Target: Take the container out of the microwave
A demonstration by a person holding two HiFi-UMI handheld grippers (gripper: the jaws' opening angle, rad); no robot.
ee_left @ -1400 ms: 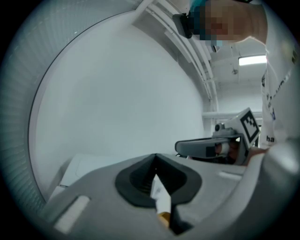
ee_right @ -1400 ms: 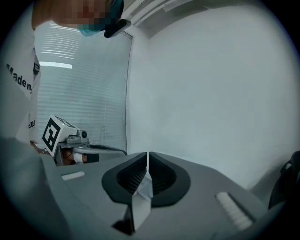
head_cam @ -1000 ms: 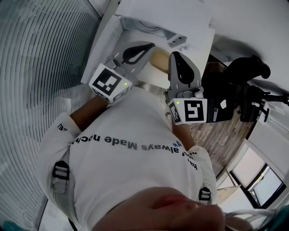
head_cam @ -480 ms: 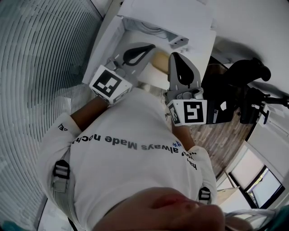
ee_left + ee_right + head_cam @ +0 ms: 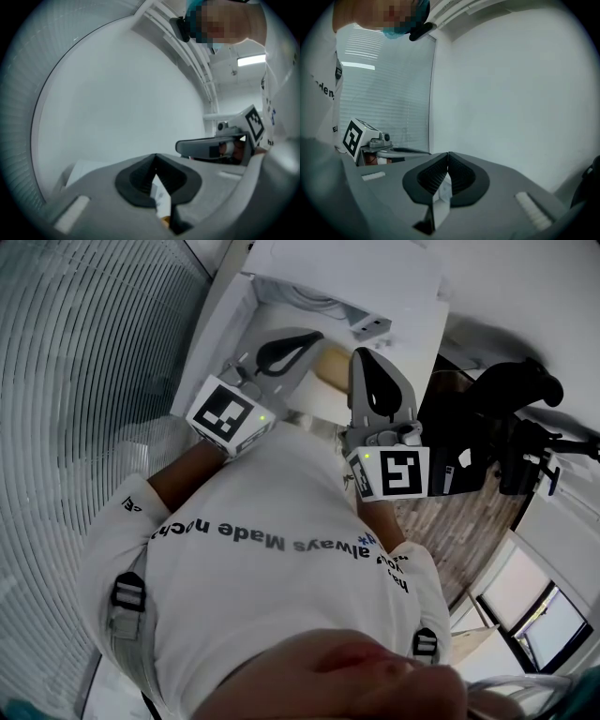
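Note:
A white box-like appliance [image 5: 309,277], likely the microwave, stands at the top of the head view, straight ahead of both grippers. No container can be made out; only a tan patch [image 5: 333,367] shows between the two grippers. My left gripper [image 5: 317,333] points level at the appliance, its jaws meeting at the tips [image 5: 155,156] with nothing between them. My right gripper [image 5: 361,352] is held beside it, also shut and empty [image 5: 448,153]. Both gripper views face a bare white wall.
Window blinds [image 5: 84,362] run down the left side. Black equipment on a stand [image 5: 506,418] is close on the right, over a wood-patterned floor [image 5: 459,531]. The person's white shirt fills the lower head view.

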